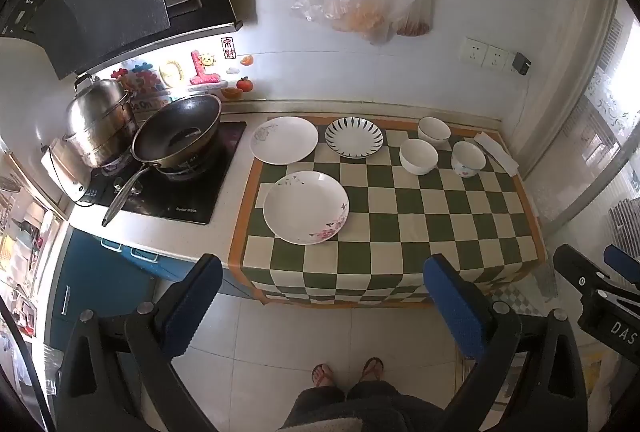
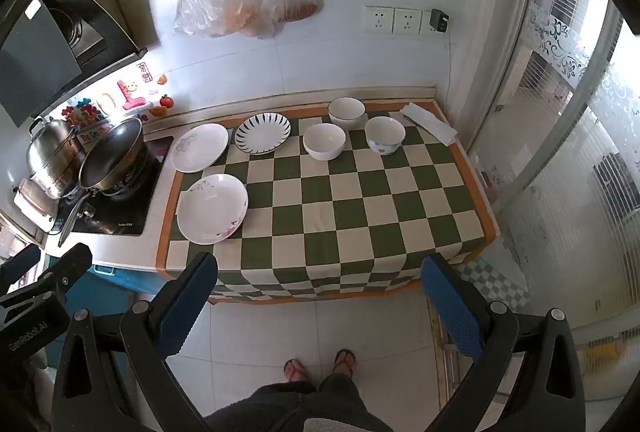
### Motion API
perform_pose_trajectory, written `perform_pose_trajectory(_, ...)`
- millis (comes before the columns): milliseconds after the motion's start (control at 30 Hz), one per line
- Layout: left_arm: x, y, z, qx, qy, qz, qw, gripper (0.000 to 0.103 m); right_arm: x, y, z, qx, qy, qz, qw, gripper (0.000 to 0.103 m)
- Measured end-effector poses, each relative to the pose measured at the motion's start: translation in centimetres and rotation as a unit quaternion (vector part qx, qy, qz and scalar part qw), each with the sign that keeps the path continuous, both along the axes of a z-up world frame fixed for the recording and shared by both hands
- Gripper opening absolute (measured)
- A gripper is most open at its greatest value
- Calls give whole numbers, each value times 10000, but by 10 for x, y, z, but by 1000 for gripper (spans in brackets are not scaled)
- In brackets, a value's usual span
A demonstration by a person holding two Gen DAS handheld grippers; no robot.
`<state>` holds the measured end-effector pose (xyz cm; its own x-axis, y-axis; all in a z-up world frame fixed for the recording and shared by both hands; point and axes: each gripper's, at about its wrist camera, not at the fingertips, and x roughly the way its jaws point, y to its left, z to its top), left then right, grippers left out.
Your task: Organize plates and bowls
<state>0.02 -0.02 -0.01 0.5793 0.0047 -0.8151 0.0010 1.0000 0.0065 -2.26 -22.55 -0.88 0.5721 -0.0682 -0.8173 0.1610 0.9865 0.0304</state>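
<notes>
While wide, both claws (image 1: 322,296) (image 2: 320,292) (empty)

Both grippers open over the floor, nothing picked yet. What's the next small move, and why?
Probably bring the left gripper forward and down to the near floral plate. Both it and the right gripper are open, empty and short of the checked cloth; that plate lies closest and on the left side.

On the desk (image 2: 400,216), three plates occupy the left part: one plate (image 2: 212,208) nearest the front edge, a second plate (image 2: 199,147) behind it, a third plate (image 2: 262,133) to that one's right. Three bowls (image 2: 324,141) sit right of them along the rear. A wok (image 2: 114,155) and pot (image 2: 50,159) stand on the stove (image 2: 120,216) left of the desk.
</notes>
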Motion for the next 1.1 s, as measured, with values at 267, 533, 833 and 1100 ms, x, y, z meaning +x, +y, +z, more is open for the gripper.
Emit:
perform_pose_trajectory(267, 0, 0, 0, -52, 14, -16, 10000, 103, 0, -1, 0, -31, -24, -20, 10000, 103)
perform_pose_trajectory(533, 1, -1, -1, -38, 10, -36, 10000, 103, 1, -2, 1, -3, -26, -19, 10000, 103)
perform_pose_trajectory(833, 6, -6, 1, 0, -16, -50, 10000, 103, -1, 3, 0, -24, -51, 50, 10000, 103)
perform_pose_trajectory(1100, 6, -6, 1, -5, -31, -50, 10000, 103, 0, 5, 0, -31, -34, 73, 10000, 103)
